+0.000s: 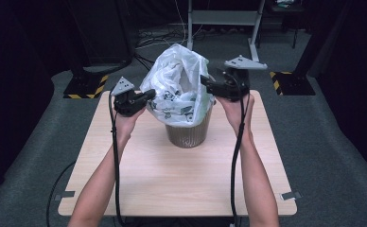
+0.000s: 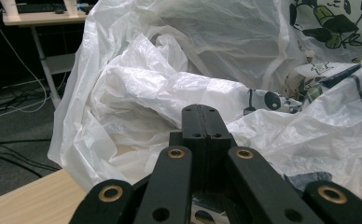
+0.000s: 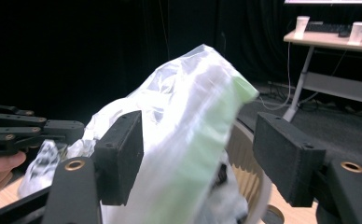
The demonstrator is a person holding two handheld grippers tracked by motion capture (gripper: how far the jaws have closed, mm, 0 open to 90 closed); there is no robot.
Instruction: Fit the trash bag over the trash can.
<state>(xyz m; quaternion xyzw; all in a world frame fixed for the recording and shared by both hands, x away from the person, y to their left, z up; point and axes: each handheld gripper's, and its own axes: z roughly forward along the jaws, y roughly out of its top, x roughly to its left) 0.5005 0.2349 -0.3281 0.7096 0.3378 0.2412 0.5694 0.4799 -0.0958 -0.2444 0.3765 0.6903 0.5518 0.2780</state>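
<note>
Bare forearms, no sleeves. Matte black two-jaw left gripper (image 1: 148, 94) and right gripper (image 1: 204, 80), brass-ringed pivot holes, grey three-cornered top plates, black cables trailing toward the near edge of the pale wooden table (image 1: 172, 184).

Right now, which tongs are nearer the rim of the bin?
Left. The left tongs sit low beside the bag, just above the ribbed bin rim. The right tongs are higher, up at the bag's upper side.

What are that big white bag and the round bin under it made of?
The white printed bag looks like thin, slightly glossy plastic film: it crinkles, and light passes through it. The round brownish bin has fine vertical ribs; plastic or corrugated card, hard to tell. The table looks like pale matte wood laminate.
</note>
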